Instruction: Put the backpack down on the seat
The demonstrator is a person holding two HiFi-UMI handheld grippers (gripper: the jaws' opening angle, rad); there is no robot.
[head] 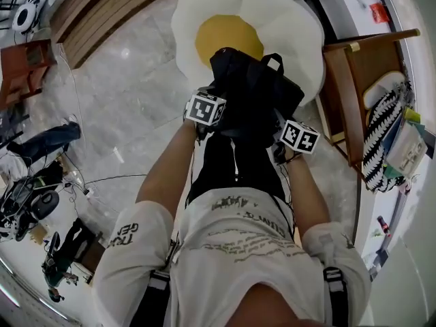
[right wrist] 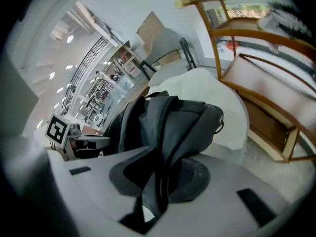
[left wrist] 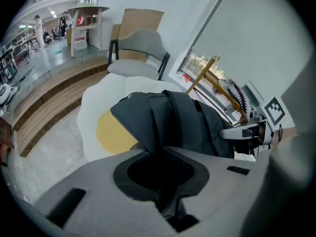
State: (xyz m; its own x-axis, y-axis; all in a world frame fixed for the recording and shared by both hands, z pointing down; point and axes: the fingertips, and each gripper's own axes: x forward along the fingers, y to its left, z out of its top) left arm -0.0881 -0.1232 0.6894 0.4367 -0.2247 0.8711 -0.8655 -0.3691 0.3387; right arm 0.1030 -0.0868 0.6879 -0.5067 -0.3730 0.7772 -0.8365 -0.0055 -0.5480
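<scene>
We hold the black backpack (head: 252, 90) just above the fried-egg seat cushion (head: 204, 9). The left gripper (left wrist: 165, 191) and right gripper (right wrist: 153, 186) have their jaws clamped on its fabric. Lowering and letting go remain, we judge.

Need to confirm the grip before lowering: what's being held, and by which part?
The black backpack, by folds of its fabric: the left gripper pinches one side, the right gripper the other.
</scene>
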